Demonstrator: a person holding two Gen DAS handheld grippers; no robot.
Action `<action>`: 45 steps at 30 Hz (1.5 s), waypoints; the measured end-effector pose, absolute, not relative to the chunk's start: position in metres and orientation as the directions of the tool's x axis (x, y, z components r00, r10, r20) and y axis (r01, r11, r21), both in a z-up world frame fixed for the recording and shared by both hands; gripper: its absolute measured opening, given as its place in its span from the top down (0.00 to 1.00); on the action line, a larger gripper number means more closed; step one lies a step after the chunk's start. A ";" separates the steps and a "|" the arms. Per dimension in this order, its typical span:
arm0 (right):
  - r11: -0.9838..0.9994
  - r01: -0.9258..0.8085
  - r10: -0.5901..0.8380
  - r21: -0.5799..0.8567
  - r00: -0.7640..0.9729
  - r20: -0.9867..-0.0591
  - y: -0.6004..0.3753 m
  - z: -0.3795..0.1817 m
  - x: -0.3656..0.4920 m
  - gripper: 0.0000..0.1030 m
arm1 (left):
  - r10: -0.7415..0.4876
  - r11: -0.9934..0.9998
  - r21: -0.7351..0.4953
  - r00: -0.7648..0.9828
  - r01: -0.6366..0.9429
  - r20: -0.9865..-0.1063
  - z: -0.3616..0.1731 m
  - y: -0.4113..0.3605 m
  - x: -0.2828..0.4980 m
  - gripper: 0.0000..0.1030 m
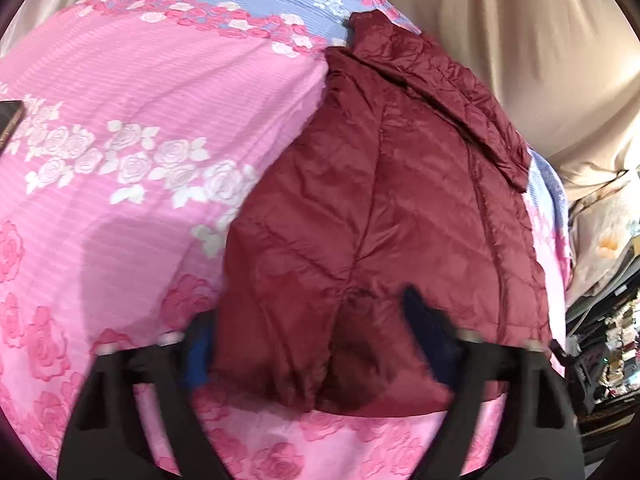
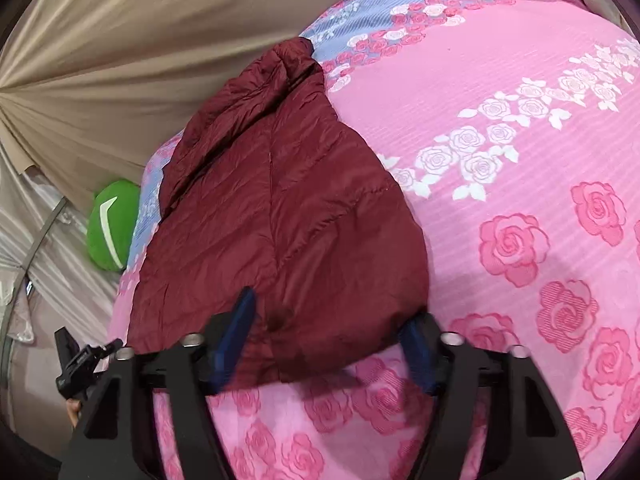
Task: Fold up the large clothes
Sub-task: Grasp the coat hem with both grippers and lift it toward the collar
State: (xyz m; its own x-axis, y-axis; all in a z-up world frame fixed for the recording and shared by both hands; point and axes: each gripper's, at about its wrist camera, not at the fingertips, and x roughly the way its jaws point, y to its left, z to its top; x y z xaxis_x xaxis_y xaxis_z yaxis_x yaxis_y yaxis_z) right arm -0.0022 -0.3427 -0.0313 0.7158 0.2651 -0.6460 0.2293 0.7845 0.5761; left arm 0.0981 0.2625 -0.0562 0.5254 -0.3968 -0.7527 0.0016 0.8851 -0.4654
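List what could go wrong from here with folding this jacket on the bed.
1. The maroon jacket looks puffy and slick; with both the left gripper and the right gripper open around its near hem, a pinch may catch only the top layer.
2. The jacket lies near the edge of the bedspread, beside the curtain; a pull could slide it off.
3. The sleeve folded on top may spring open.

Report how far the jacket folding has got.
Done, it appears: the maroon puffer jacket lies on the pink rose bedspread as a narrow strip, its sides seemingly folded in. In hand: nothing is gripped; the left gripper and right gripper are both open, straddling the near hem. Left: probably folding the hem up toward the collar to make a compact bundle.
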 end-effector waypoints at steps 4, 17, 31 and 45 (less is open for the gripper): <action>0.780 0.219 0.277 0.586 0.719 -0.637 -0.337 -0.029 0.003 0.94 | -0.395 0.893 -0.449 0.542 0.035 -0.742 -0.042 0.258 0.097 0.85; 0.841 -0.069 0.227 0.536 0.945 -0.235 -0.334 0.085 -0.098 0.98 | -0.459 0.845 -0.497 0.743 0.197 -0.487 0.070 0.277 0.010 0.98; 0.909 -0.233 0.175 0.346 0.966 0.191 -0.341 0.206 -0.209 0.98 | -0.458 0.854 -0.337 0.879 0.396 -0.130 0.212 0.267 -0.088 0.97; 0.857 0.038 0.110 0.513 0.961 -0.253 -0.386 0.089 -0.020 0.99 | -0.306 0.936 -0.329 0.748 0.124 -0.589 0.089 0.192 0.128 0.97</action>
